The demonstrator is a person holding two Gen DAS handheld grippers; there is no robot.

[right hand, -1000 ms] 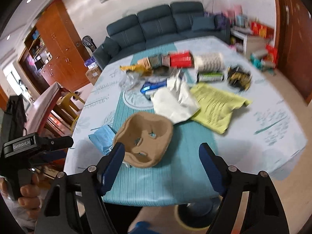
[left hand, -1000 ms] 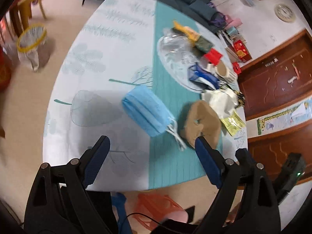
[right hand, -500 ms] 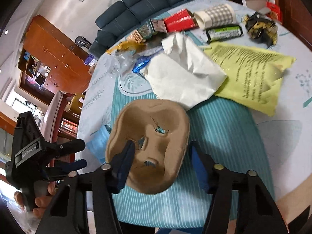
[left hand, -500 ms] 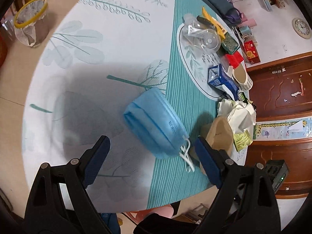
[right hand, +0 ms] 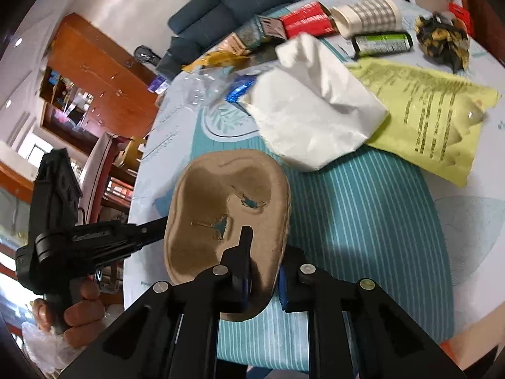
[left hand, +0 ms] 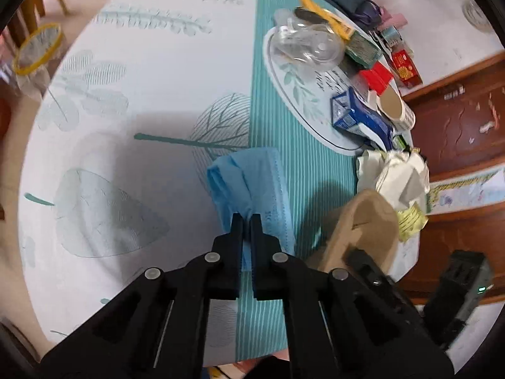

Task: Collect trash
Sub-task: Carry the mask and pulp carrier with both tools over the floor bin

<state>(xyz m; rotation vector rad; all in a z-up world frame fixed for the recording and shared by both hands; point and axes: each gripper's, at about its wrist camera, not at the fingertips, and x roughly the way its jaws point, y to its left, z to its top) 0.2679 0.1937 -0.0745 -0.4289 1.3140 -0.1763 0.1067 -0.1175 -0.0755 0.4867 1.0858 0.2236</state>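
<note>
A blue face mask lies on the tablecloth, and my left gripper is shut on its near fold, bunching the fabric. Beside it a brown cardboard cup tray is tilted up off the table. My right gripper has its jaws closing on the tray's near rim, one finger inside the tray and the other under the rim. In the right wrist view the left gripper shows at the left, held by a hand.
Past the tray lie a crumpled white paper bag, a yellow leaflet, a checked paper cup, a red box, a blue carton and clear plastic. A yellow-rimmed bin stands on the floor at left.
My left gripper came down over the mask and shut on it. My right gripper dropped to the cup tray and closed on its near rim; the tray now tilts up.
</note>
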